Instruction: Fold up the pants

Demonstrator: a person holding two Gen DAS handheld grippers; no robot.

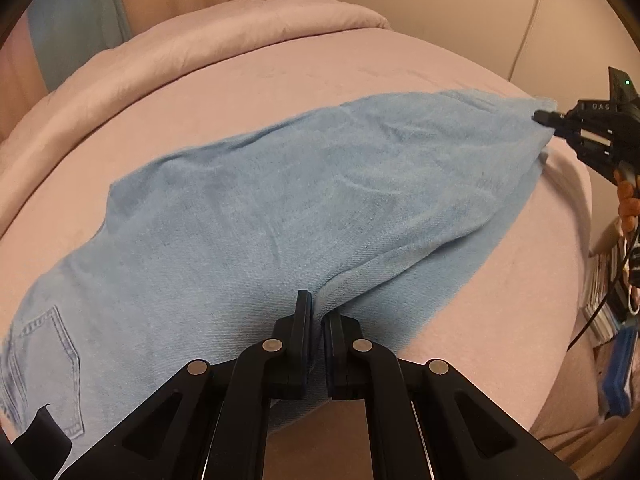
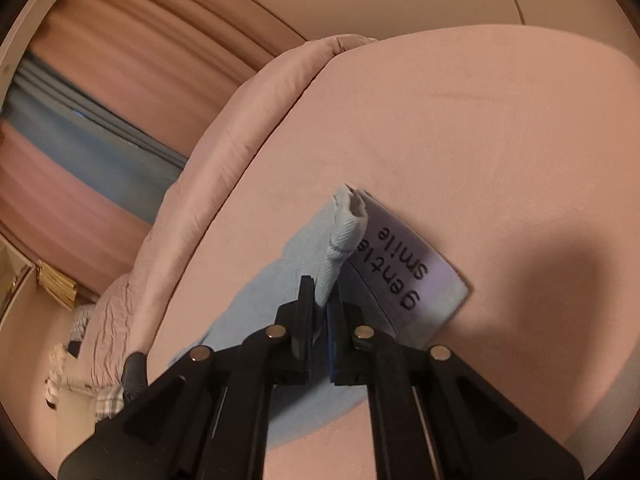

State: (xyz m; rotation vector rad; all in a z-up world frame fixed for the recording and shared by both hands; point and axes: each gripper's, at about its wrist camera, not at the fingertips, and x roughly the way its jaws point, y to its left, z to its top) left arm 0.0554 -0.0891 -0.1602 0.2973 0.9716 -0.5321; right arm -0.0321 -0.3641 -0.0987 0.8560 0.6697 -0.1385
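Observation:
Light blue denim pants [image 1: 280,208] lie stretched across a pink bed [image 1: 280,92], back pocket at lower left. My left gripper [image 1: 318,312] is shut on a fold of the denim at the pants' near edge. My right gripper [image 1: 546,118] shows at the far right, shut on the pants' far end and holding it slightly raised. In the right wrist view, my right gripper [image 2: 324,300] pinches a bunched denim edge [image 2: 340,236], beside a label reading "gentle smile" [image 2: 404,276].
A rolled pink duvet [image 1: 224,36] runs along the bed's far side; it also shows in the right wrist view [image 2: 224,160]. Curtains [image 2: 120,80] hang behind. Books and cables [image 1: 616,280] sit off the bed's right edge.

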